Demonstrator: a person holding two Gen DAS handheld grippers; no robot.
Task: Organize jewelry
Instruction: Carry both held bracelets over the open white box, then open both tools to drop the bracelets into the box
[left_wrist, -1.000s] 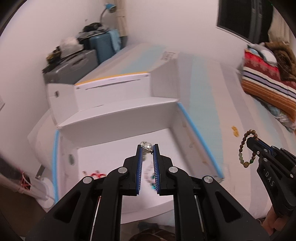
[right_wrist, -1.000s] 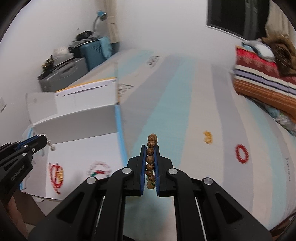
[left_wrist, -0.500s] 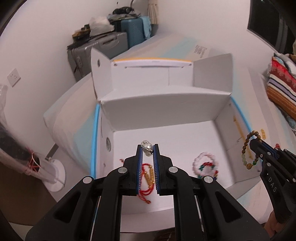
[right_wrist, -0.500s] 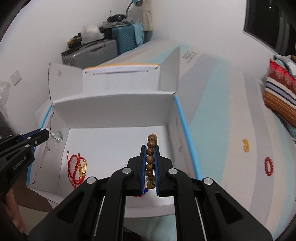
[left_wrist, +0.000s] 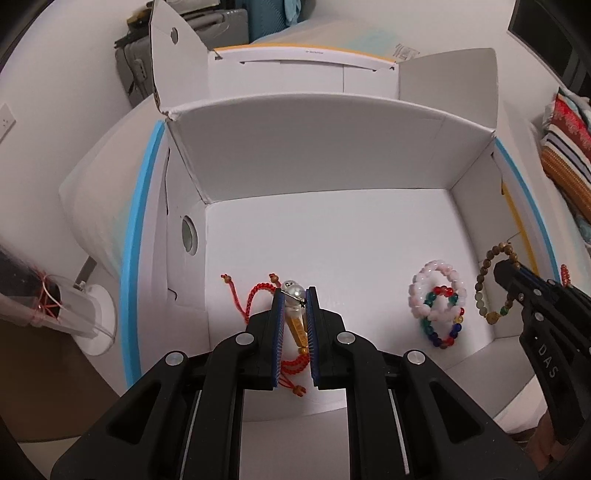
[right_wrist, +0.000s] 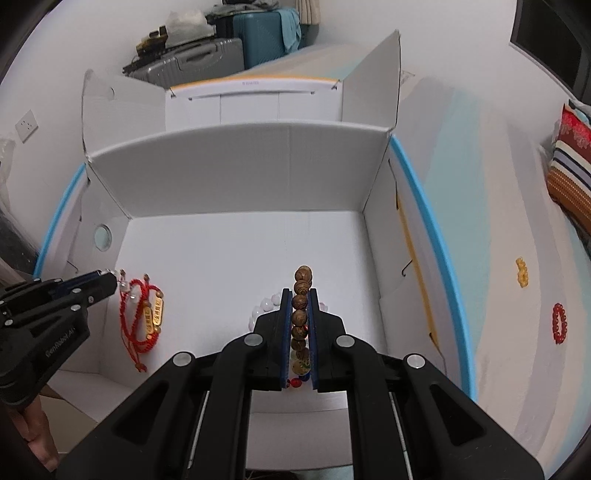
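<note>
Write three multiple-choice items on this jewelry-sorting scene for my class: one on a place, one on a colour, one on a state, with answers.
1. Where does the pink-and-white beaded bracelet lie?
A. in the white cardboard box
B. on the bed
C. on a suitcase

2. What colour is the small beaded ring on the bedsheet?
A. blue
B. red
C. black

3. How is the brown wooden-bead bracelet held?
A. lying loose
B. hung on a flap
C. clamped in the right gripper

Answers: 1 A, it rests on the box floor; 2 B, red beads show; 3 C, jaws closed on its beads.
</note>
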